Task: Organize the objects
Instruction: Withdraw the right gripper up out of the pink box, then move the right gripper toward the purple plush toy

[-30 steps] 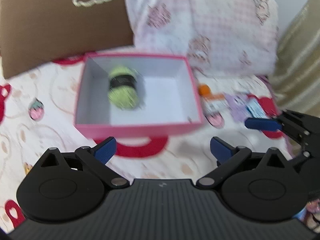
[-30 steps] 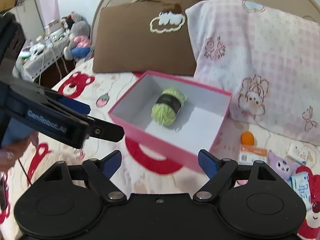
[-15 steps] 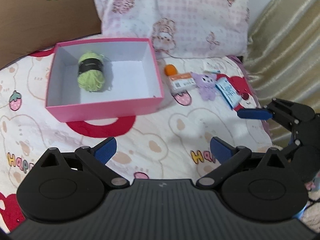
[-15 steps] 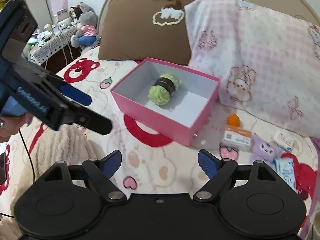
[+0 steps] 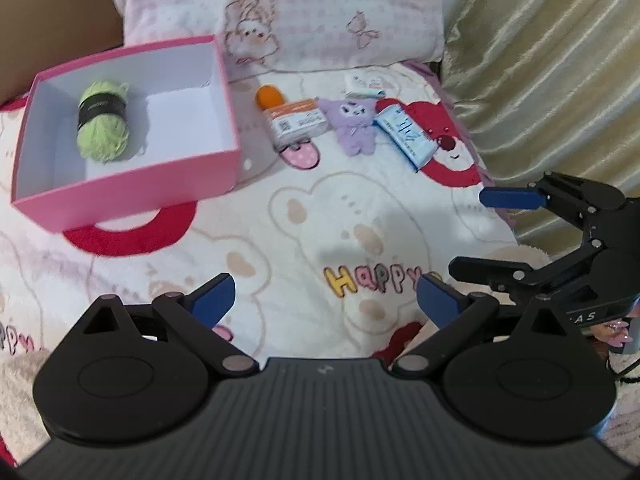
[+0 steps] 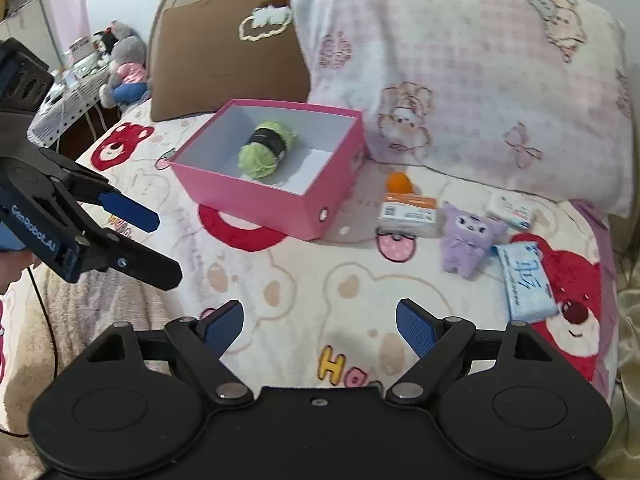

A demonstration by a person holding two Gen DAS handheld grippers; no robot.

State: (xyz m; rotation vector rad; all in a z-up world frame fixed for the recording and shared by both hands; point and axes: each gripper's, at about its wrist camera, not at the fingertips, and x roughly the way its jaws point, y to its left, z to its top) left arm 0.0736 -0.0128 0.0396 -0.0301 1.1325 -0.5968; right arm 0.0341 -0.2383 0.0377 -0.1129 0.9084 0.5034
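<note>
we held both grippers spread wide, empty. purple plush (image 6: pixel 466 240) lay ahead-right of the right gripper (image 6: pixel 319 326), well apart. left gripper (image 5: pixel 324 300) hovered over blanket (image 5: pixel 304 216).

My left gripper (image 5: pixel 324 298) and right gripper (image 6: pixel 320 322), both tilted downward side by side; the blue-padded fingers (image 6: pixel 416 326) of each stand wide apart, holding nothing.

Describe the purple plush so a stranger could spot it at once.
Start at the pink box on the bed and look to the loose items beside it, below the pink pillow. The purple plush lies between the orange-labelled packet and the blue tissue pack, the only furry, eared thing there.
</note>
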